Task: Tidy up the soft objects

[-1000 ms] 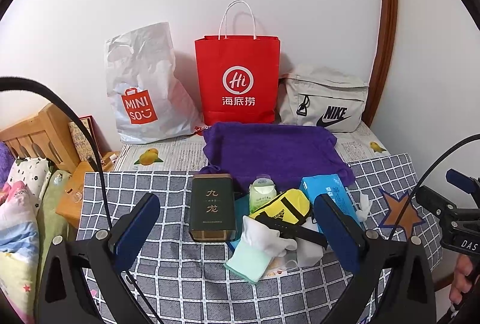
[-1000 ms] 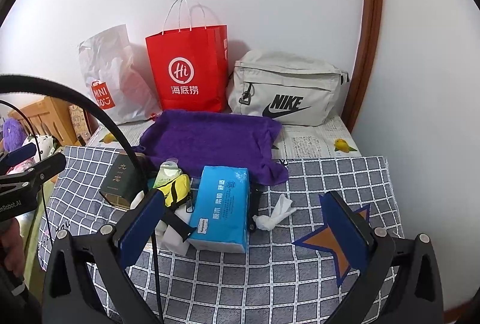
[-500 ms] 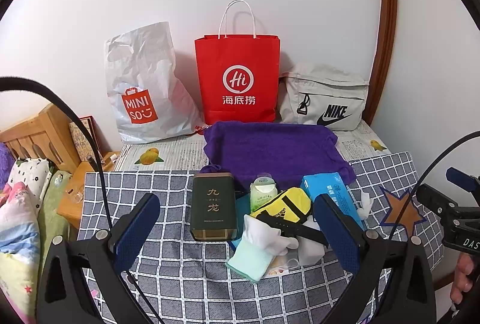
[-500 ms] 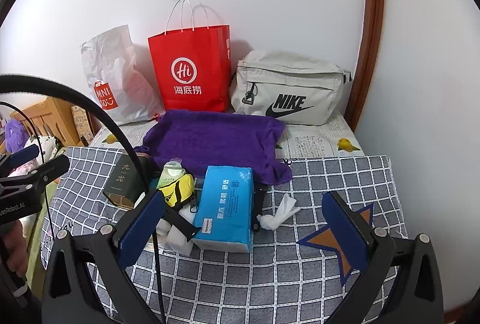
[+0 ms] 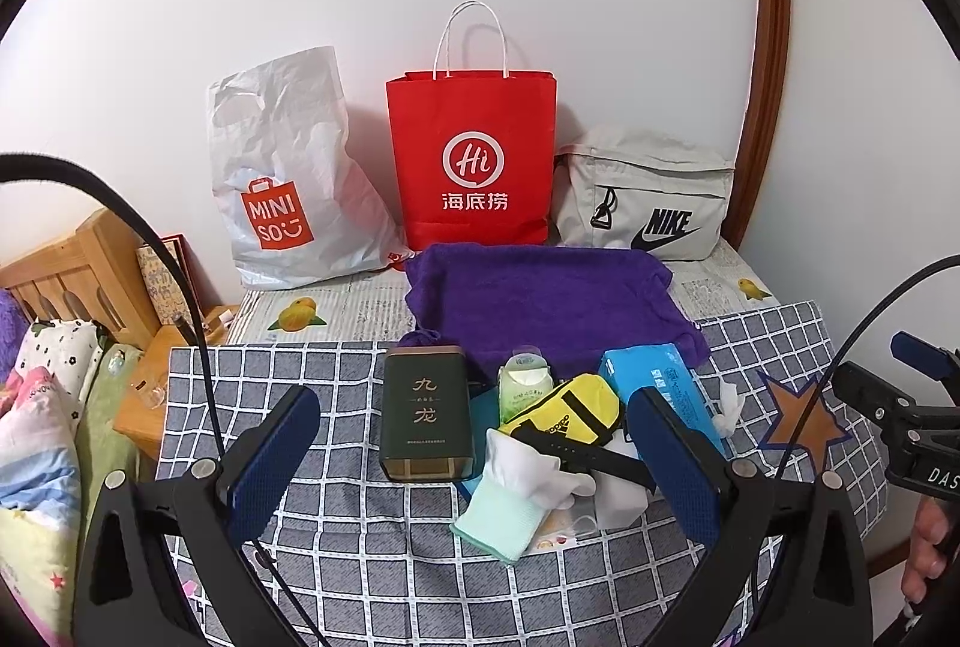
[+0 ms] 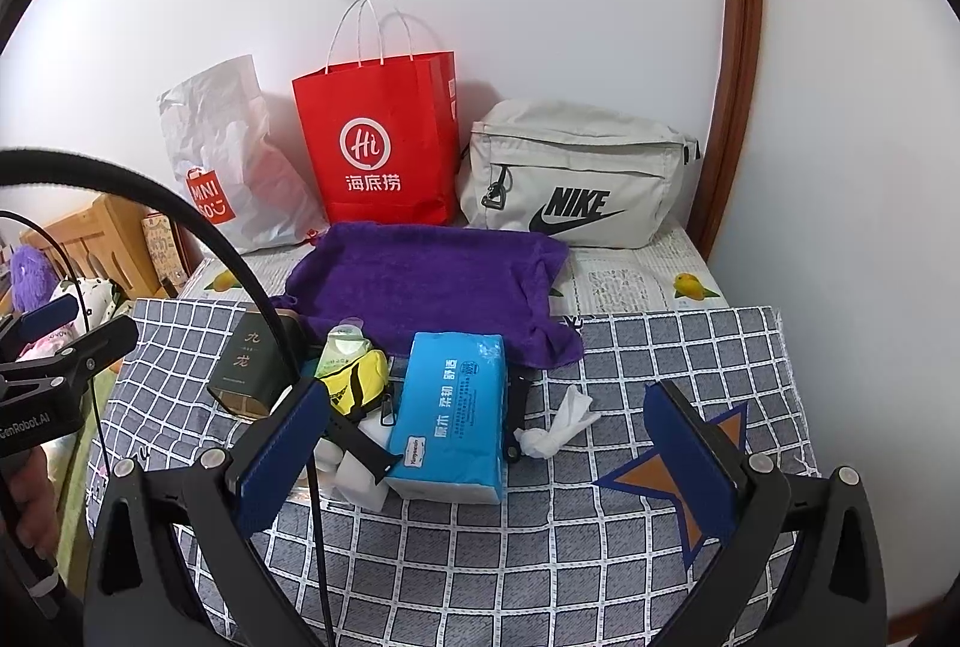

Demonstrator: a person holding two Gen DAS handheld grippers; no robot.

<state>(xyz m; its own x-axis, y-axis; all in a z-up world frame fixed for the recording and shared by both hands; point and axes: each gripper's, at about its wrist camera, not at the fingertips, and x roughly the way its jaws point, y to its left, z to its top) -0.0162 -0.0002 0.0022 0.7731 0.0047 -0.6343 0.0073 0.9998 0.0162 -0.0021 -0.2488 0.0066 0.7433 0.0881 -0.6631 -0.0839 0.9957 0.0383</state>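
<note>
Purple towel (image 5: 552,299) front edge hidden behind clutter; left tongs (image 5: 474,461), right tongs (image 6: 498,455) wide apart, empty.

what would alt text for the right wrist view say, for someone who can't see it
The open right tool hovers, holding nothing, over a checked cloth where a blue tissue pack lies beside a crumpled tissue, a yellow pouch and a dark green tin. Behind them a purple towel lies before a red paper bag, a white Miniso bag and a grey Nike bag.
</note>
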